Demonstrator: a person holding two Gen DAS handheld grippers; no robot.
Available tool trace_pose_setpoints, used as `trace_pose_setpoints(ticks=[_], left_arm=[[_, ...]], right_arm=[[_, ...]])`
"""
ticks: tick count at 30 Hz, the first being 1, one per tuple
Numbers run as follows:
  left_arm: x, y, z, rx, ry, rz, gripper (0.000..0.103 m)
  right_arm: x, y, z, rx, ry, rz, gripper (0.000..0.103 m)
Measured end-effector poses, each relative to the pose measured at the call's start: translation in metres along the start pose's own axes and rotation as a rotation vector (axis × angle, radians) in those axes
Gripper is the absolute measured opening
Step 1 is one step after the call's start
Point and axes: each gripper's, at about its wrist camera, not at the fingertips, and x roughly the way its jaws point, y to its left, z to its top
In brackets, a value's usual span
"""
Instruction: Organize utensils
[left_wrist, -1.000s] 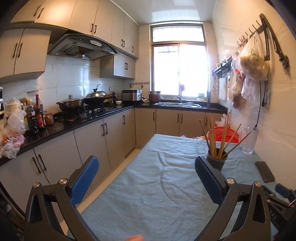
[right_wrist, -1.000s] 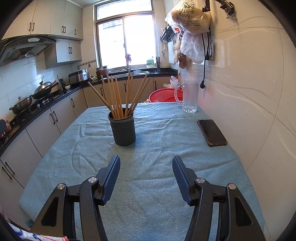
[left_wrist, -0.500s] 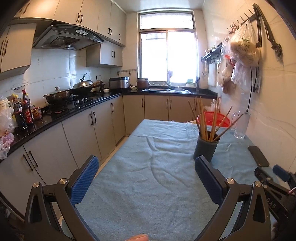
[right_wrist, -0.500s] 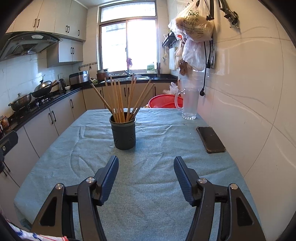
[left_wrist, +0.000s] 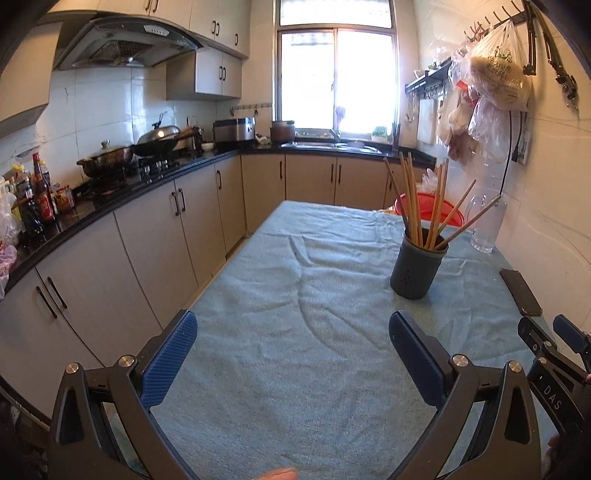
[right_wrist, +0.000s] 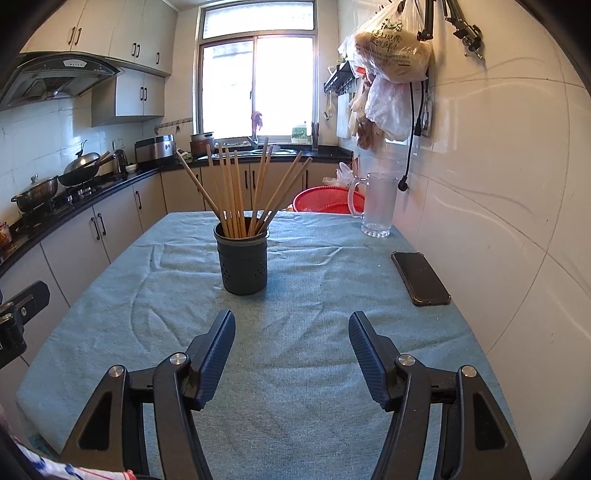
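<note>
A dark grey perforated utensil holder (right_wrist: 243, 260) stands upright on the blue-cloth table (right_wrist: 295, 369), with several wooden chopsticks (right_wrist: 236, 192) fanned out of it. It also shows in the left wrist view (left_wrist: 417, 267), ahead and to the right, with its chopsticks (left_wrist: 424, 206). My right gripper (right_wrist: 291, 321) is open and empty, low over the cloth, just short of the holder. My left gripper (left_wrist: 291, 325) is open and empty above the cloth's left part. The right gripper's body shows at the left view's right edge (left_wrist: 554, 354).
A black phone (right_wrist: 420, 272) lies on the cloth by the right wall. A clear glass mug (right_wrist: 376, 205) and a red basin (right_wrist: 325, 199) are at the far end. Bags (right_wrist: 391, 48) hang on the wall. Cabinets and a stove counter (left_wrist: 110, 184) run along the left.
Both grippers have swung and tilted so the holder sits more central and nearer in each view. Both stay open and empty.
</note>
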Motion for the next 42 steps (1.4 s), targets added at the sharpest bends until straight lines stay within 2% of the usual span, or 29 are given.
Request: trace_pose_setpoints(ticks=[22, 42], left_arm=[[0.035, -0.006, -0.006, 0.004, 0.114, -0.014, 0.103], [0.052, -0.016, -0.003, 0.030, 0.127, -0.002, 0.103]], right_arm=[[0.026, -0.003, -0.005, -0.011, 0.025, -0.016, 0.068], [0.045, -0.005, -0.006, -0.040, 0.036, 0.008, 0.069]])
